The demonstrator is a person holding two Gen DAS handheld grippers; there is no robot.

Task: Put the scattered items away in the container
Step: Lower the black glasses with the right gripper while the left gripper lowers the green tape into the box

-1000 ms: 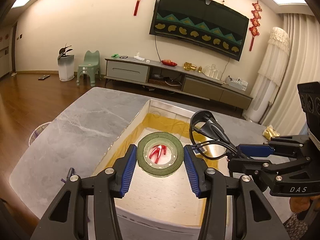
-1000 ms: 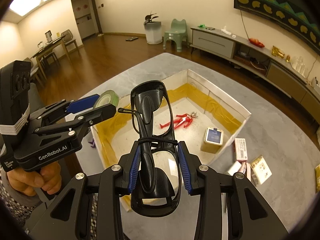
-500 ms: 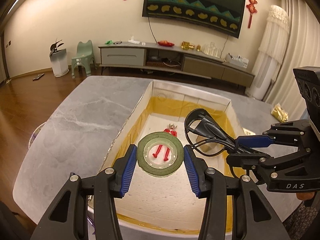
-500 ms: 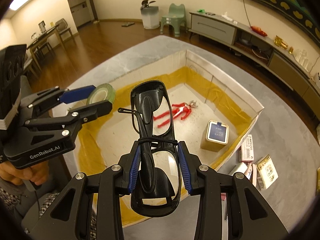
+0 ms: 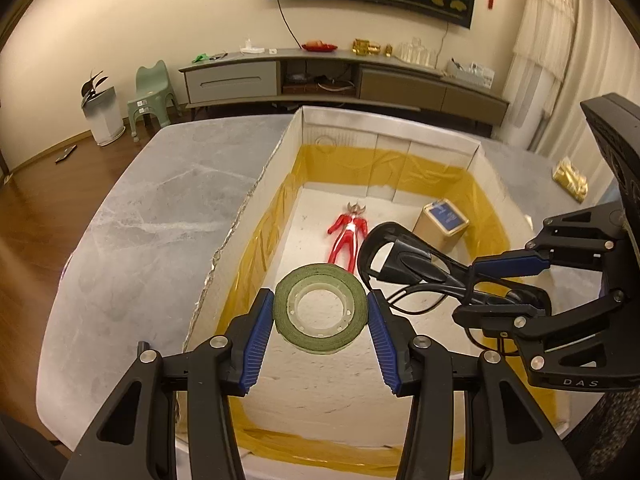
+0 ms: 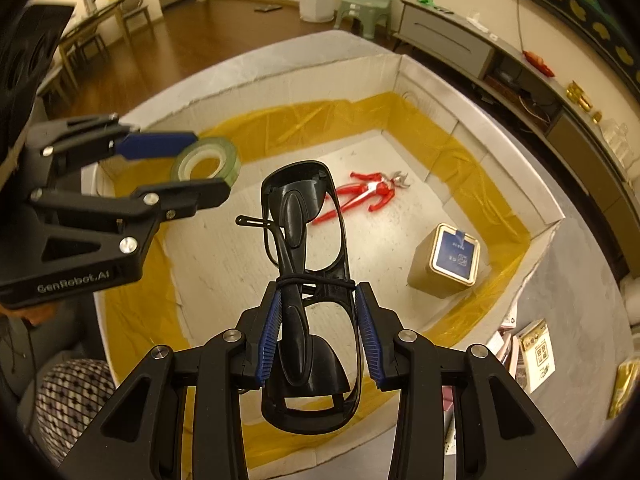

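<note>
Both your claws hang over the open box [image 5: 280, 184] on the grey surface [image 5: 152, 216]: your left claw [image 5: 320, 312] pinches the green tape roll [image 5: 320, 308], your right claw [image 6: 316, 320] grips folded black glasses [image 6: 308, 280] above the red figure [image 6: 368, 194].

Figure [image 5: 347, 236] and tin [image 5: 441, 224] side by side in box [image 5: 256, 196]

Home lounge (media console [image 5: 344, 76])

Glasses [image 6: 310, 280] in R gripper [image 6: 316, 334], over box [image 6: 472, 148]
</note>
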